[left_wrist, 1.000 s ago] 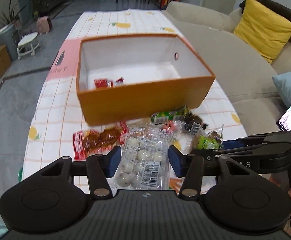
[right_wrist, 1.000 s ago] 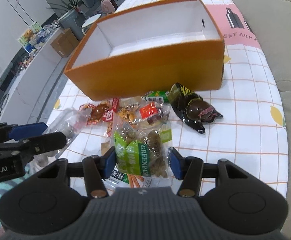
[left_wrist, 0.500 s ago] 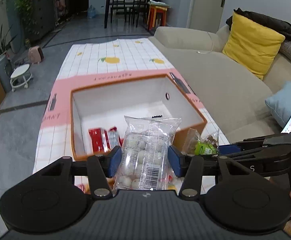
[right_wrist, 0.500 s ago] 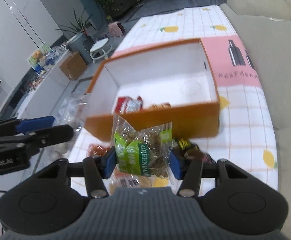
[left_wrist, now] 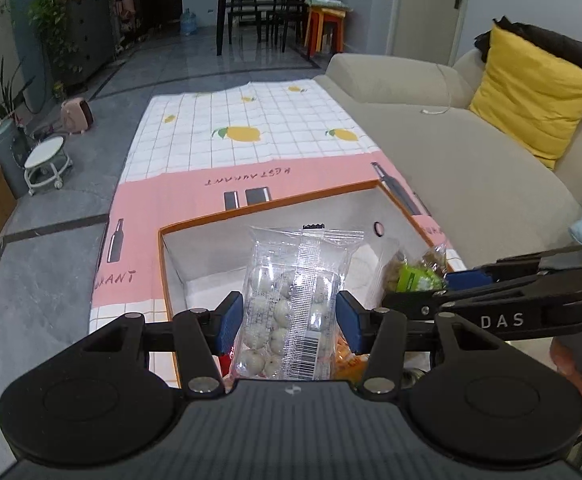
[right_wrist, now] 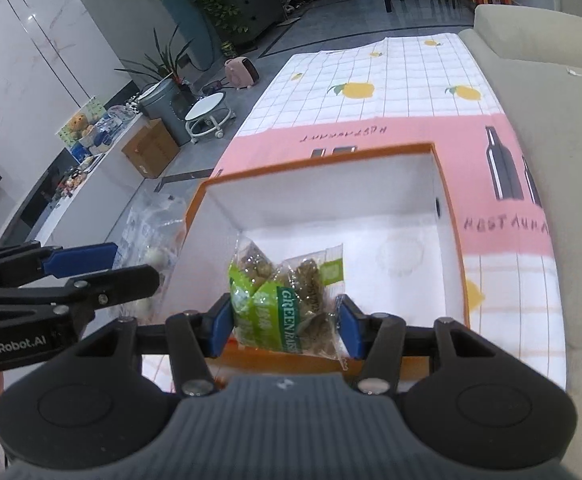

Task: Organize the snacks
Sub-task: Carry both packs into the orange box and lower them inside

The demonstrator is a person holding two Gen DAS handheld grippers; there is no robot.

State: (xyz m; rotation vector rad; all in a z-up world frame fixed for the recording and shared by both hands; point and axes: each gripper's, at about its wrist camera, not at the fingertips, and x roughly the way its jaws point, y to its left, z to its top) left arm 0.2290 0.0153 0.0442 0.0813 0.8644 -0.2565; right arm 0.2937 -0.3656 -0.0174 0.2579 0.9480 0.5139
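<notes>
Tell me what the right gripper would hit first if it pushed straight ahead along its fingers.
Probably the white floor of the orange box. The right gripper, shut on the green raisin pack, points down into the open box, nothing visible between. Depth is uncertain.

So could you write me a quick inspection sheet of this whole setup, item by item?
Surface: tablecloth, white grid with lemons and a pink band.
Job's things: orange box, open, white inside; clear packet of pale balls; green raisin packet.
Clutter: nothing seen.
Grippers: left hand-held gripper shut on the clear packet; right hand-held gripper shut on the raisin packet; both packets over the box.
Cables: white cable on the sofa.
Surroundings: beige sofa, yellow cushion, potted plants, dining table behind.
</notes>
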